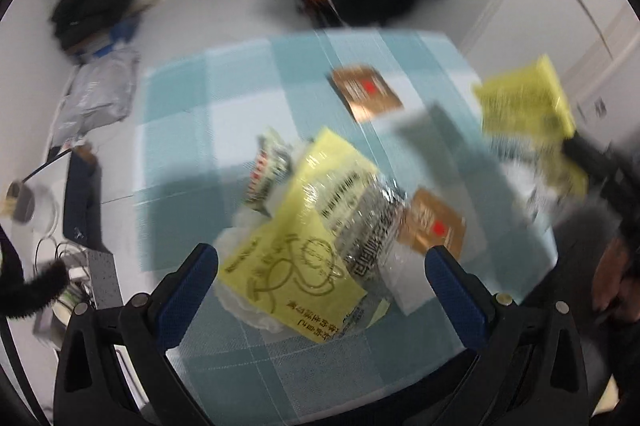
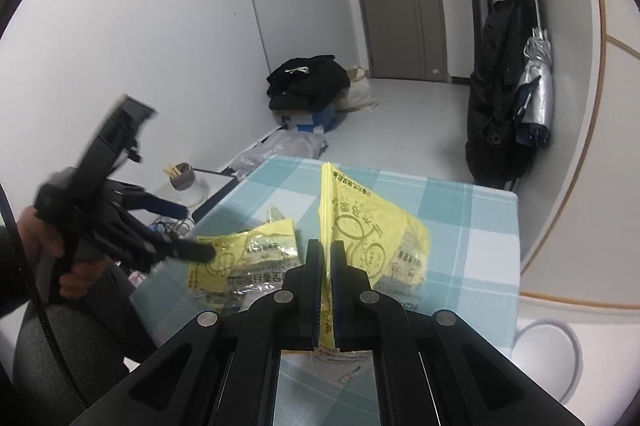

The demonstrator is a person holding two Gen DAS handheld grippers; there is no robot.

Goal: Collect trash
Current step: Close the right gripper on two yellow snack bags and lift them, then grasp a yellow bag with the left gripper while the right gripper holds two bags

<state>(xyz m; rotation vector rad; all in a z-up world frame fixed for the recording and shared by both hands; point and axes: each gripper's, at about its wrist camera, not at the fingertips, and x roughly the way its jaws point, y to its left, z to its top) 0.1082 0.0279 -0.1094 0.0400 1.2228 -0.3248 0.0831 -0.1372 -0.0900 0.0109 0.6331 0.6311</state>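
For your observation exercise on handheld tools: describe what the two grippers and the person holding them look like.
Both the left gripper and right gripper have black plastic bodies with round silver pivot bolts and two fingers faced with ribbed dark blue pads. A black cable runs by the hand at the left gripper's handle. The person wears a dark sleeve.

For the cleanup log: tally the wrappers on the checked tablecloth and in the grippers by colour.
Yellow wrappers: 2, one on the cloth, one in the right gripper
Copper packets: 2
White-and-red wrapper: 1
Total: 5
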